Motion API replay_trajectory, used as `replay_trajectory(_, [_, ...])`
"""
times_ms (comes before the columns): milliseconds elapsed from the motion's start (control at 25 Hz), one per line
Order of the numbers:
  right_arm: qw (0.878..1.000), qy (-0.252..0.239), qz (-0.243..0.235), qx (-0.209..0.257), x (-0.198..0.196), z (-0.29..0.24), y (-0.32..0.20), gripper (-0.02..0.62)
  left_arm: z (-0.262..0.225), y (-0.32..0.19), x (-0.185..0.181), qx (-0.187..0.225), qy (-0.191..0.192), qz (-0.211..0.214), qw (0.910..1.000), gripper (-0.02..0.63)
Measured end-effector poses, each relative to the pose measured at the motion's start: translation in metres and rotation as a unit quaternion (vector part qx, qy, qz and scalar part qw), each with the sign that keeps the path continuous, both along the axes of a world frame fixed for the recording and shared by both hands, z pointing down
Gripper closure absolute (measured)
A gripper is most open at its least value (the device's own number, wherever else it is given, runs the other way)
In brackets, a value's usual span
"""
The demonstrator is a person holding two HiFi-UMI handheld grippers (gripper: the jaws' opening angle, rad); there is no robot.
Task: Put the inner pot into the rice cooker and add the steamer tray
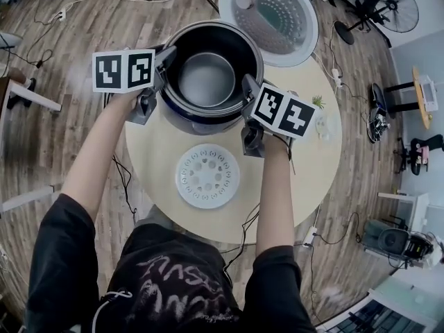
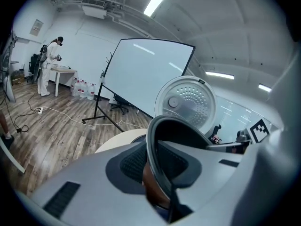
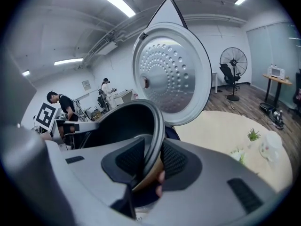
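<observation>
- Inner pot [image 1: 207, 78]: dark, round and empty, coppery outside. It stands upright in the rice cooker's mouth, its rim pinched on opposite sides by the left gripper [image 1: 165, 66] and the right gripper [image 1: 250, 92].
- Rice cooker [image 1: 201, 122]: on the tabletop [image 1: 312, 172], with its perforated lid [image 1: 274, 12] swung open.
- Steamer tray [image 1: 208, 175]: white, round and perforated, lying flat near the cooker.

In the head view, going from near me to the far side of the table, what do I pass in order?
steamer tray → inner pot → rice cooker lid, standing open
</observation>
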State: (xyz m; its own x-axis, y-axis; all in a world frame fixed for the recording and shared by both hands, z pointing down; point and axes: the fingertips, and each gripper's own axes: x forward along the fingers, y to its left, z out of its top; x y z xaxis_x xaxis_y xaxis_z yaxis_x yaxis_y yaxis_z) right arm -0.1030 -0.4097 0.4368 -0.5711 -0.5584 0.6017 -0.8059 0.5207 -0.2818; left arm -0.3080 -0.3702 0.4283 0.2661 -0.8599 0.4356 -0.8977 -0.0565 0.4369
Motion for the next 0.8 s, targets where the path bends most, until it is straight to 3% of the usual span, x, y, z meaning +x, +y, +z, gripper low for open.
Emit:
replay_trajectory(360, [0.998, 0.016, 0.026, -0.055, 0.007, 0.04, -0.002, 0.486, 0.033, -0.007, 0.004, -0.052, -0.014, 0.017, 0.9984, 0.522])
replay_trajectory(800, [0.997, 0.044, 0.028, -0.063, 0.002, 0.055, -0.005, 0.479, 0.059, -0.011, -0.003, -0.097, -0.042, 0.02, 0.9942, 0.514])
